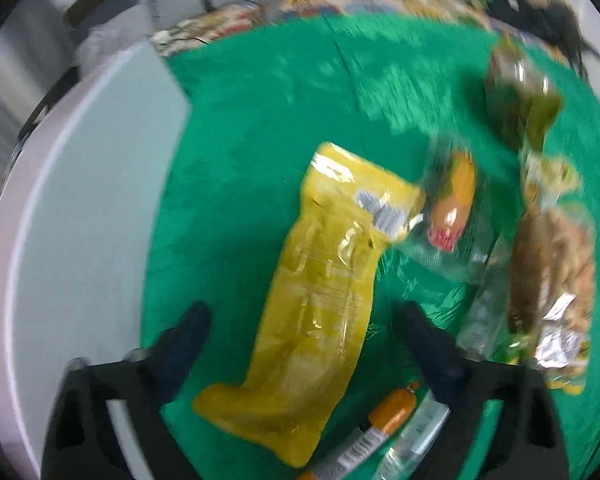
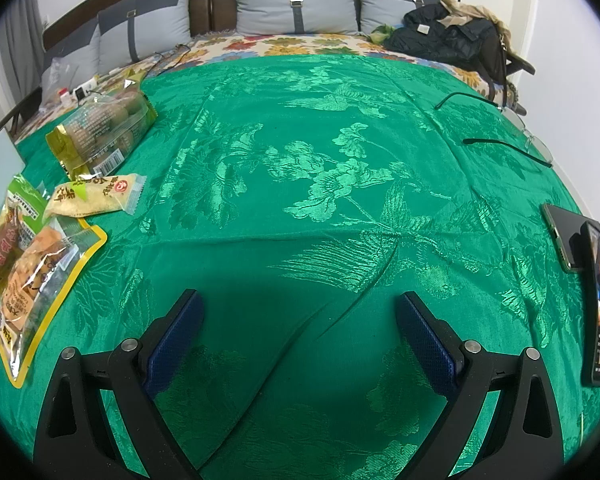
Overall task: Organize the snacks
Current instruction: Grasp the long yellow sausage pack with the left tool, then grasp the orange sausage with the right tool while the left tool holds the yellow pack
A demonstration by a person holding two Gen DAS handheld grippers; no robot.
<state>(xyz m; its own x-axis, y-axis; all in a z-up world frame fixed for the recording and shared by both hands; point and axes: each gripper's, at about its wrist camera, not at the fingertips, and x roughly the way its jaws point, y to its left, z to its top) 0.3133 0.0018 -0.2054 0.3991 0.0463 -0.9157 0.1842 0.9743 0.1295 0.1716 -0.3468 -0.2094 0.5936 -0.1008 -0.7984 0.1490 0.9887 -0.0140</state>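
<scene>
A bed with grey cushions [image 2: 296, 0] at its head carries a green brocade cover [image 2: 320, 184], with a white box [image 1: 80, 220] along its left edge. Snacks lie at the left: a clear bag of brown round pieces [image 2: 104, 128], a yellow-bordered pack [image 2: 40, 280] and a yellow packet [image 1: 320, 280]. The left gripper [image 1: 300, 332] is spread, straddling the yellow packet; the right gripper [image 2: 296, 320] is spread over bare cover; two phones [image 2: 580, 264] lie right.
</scene>
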